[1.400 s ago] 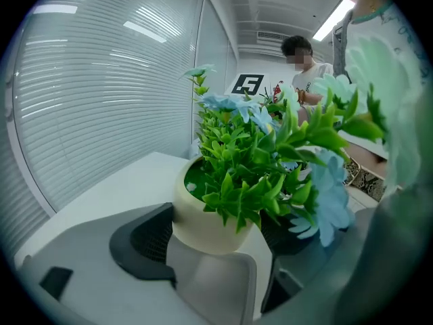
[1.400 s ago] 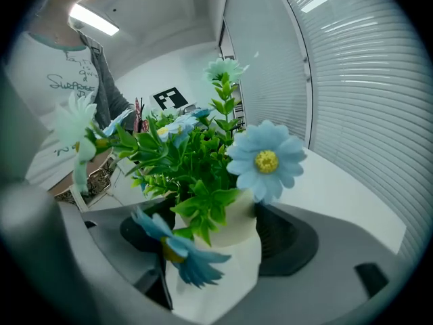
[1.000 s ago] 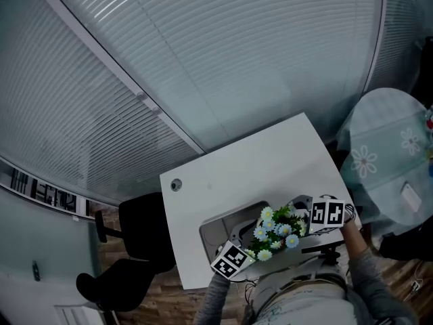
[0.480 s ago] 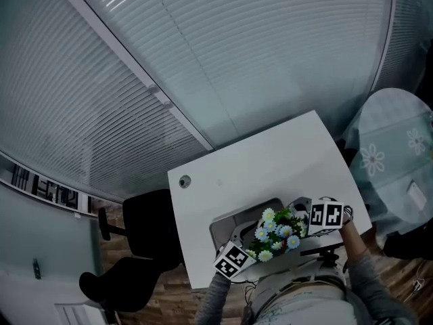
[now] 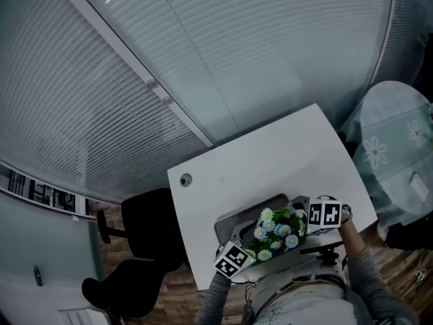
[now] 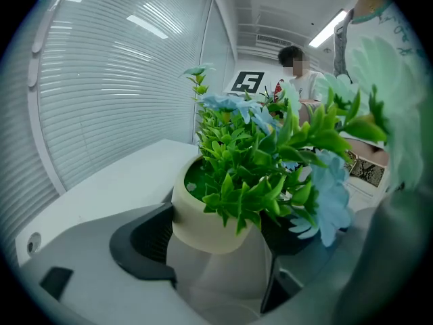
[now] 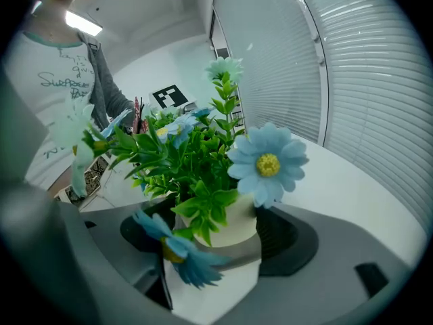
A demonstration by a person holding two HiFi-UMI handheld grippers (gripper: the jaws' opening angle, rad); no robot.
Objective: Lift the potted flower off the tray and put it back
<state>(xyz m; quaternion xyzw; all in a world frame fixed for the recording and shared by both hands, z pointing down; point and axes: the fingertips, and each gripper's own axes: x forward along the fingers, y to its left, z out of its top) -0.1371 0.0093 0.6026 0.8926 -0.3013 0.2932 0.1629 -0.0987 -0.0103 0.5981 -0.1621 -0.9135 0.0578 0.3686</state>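
The potted flower (image 5: 277, 230), a cream pot (image 6: 203, 215) with green leaves and pale blue daisies, sits between both grippers at the near edge of the white table. My left gripper (image 5: 252, 248) comes in from the left, and its dark pads (image 6: 145, 242) press the pot's sides. From the right, my right gripper (image 5: 302, 222) closes on the same pot (image 7: 233, 225). The grey tray (image 5: 238, 221) lies just behind and under the flower. I cannot tell whether the pot's base touches the tray.
The white table (image 5: 270, 161) has a round cable grommet (image 5: 185, 179) at its left. A black office chair (image 5: 145, 222) stands left of the table. A table with a floral cloth (image 5: 399, 147) is on the right. Window blinds (image 5: 203, 53) fill the background.
The head camera has shifted, so the table sits a little higher and further right in the view. Both grippers stay closed on the pot in about the same place.
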